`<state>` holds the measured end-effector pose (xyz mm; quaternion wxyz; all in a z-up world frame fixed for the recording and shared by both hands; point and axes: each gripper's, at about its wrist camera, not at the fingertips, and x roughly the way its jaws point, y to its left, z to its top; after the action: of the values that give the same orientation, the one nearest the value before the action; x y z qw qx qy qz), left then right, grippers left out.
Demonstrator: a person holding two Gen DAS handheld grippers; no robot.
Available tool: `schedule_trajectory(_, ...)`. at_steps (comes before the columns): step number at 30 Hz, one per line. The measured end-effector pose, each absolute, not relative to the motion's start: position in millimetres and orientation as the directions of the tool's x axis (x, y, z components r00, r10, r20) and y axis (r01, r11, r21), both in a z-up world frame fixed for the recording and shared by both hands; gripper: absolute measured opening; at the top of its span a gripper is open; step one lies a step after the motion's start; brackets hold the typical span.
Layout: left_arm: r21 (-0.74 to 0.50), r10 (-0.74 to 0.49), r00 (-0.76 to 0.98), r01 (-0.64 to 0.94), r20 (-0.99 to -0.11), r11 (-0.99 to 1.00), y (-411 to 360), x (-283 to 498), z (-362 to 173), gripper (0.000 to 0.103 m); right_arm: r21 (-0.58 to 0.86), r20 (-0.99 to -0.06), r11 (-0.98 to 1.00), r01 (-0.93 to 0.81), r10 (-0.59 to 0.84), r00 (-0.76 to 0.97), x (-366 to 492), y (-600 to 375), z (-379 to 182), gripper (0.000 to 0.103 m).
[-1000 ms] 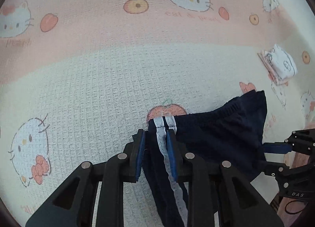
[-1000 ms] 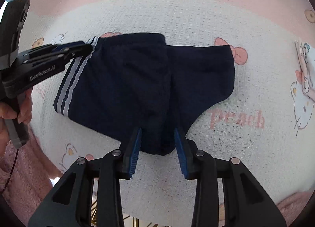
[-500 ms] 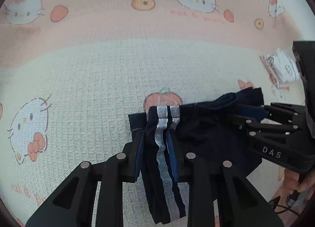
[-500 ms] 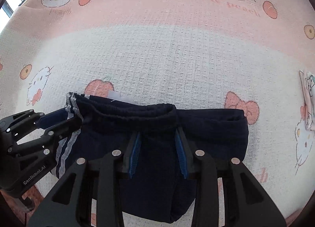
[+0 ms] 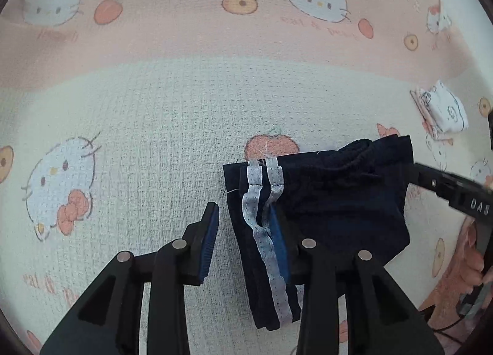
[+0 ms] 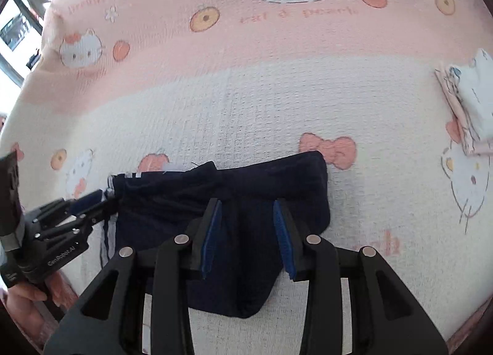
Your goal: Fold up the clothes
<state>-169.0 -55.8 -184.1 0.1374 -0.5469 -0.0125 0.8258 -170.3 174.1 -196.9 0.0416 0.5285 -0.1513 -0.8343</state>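
The navy shorts [image 5: 332, 201] lie folded on the cartoon-print blanket [image 5: 154, 127]. The left claw [image 5: 246, 231] has just been opening, striped edge loose between its jaws. The right claw [image 6: 246, 231] straddles the fabric, whether it grips I cannot tell.

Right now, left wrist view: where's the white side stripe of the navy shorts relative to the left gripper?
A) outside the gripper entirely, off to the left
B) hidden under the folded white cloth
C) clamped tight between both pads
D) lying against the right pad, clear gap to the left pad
D: the navy shorts have their white side stripe against the right pad of the left gripper, with bare blanket showing before the left pad.
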Motion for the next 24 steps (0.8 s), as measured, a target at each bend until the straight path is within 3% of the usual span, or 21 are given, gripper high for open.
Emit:
schedule_trajectory(4, -0.310, 0.325, -0.317, -0.098, -0.891, -0.946, -72, -164, -187, 0.038, 0.293, -0.885, -0.951, -0.100, -0.230, -0.404, -145, 181, -188, 0.044)
schedule_trajectory(8, -0.290, 0.309, -0.327, -0.109, -0.893, -0.951, -60, -147, -192, 0.039, 0.345, -0.876, -0.931, -0.117, -0.275, -0.396, -118, 202, -200, 0.044)
schedule_trajectory(12, -0.301, 0.317, -0.354, -0.100, -0.880, -0.948, -67, -143, -189, 0.039, 0.397, -0.862, -0.909, -0.125, -0.322, -0.390, -121, 189, -224, 0.052)
schedule_trajectory(19, -0.367, 0.354, -0.382, -0.042, -0.854, -0.929, -91, -153, -182, 0.040, 0.177, -0.920, -0.981, -0.084, -0.135, -0.367, -124, 179, -222, 0.053)
schedule_trajectory(24, -0.277, 0.315, -0.425, -0.152, -0.848, -0.949, -77, -149, -172, 0.040, 0.038, -0.937, -0.995, -0.088, -0.005, -0.350, -116, 180, -223, 0.053)
